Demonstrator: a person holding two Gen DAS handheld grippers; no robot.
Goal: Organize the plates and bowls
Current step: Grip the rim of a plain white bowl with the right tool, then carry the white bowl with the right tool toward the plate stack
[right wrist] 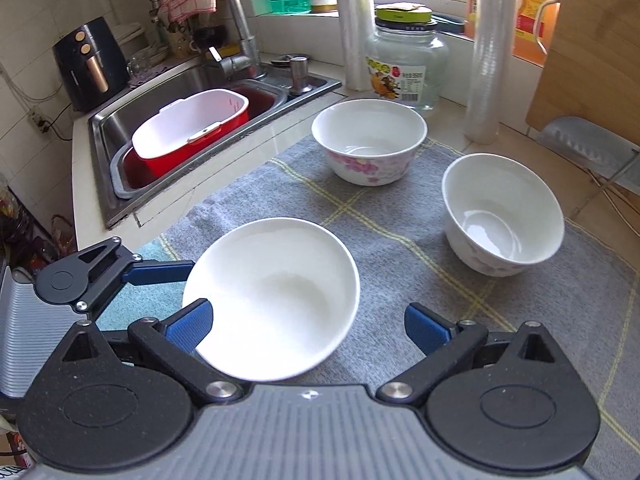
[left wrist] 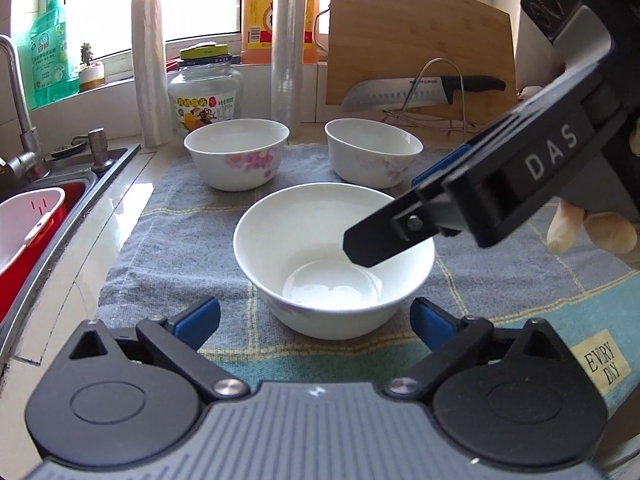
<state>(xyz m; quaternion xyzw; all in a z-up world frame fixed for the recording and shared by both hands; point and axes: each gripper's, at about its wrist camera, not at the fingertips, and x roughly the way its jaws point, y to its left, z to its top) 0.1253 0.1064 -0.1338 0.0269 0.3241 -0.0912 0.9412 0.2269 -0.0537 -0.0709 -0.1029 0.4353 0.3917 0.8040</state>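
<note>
Left wrist view
Left gripper [left wrist: 316, 316]: fingers spread wide, nothing between the pads.
Near bowl [left wrist: 334, 260]: upright on the grey towel [left wrist: 180, 232], directly ahead of the left gripper, centred between its blue pads; contact not evident.
Right gripper [left wrist: 362, 246]: enters from the upper right; one black fingertip hangs over the near bowl's interior. Spread of its fingers cannot be told from this view.
Back-left bowl [left wrist: 237, 152]: upright, pink floral print, on the towel's far edge.
Back-right bowl [left wrist: 374, 151]: upright, beside the back-left bowl, apart from it.
Desk [left wrist: 120, 200]: carries the towel; sink [left wrist: 60, 184] to the left.

Right wrist view
Right gripper [right wrist: 308, 326]: fingers wide apart, clamping nothing.
Near bowl [right wrist: 272, 296]: lies between and just ahead of the blue pads, nearer the left pad; touching or not cannot be told.
Left gripper [right wrist: 160, 270]: at the left, a blue finger reaching to the near bowl's rim.
Other two bowls: well ahead on the towel, upright, apart.
</note>
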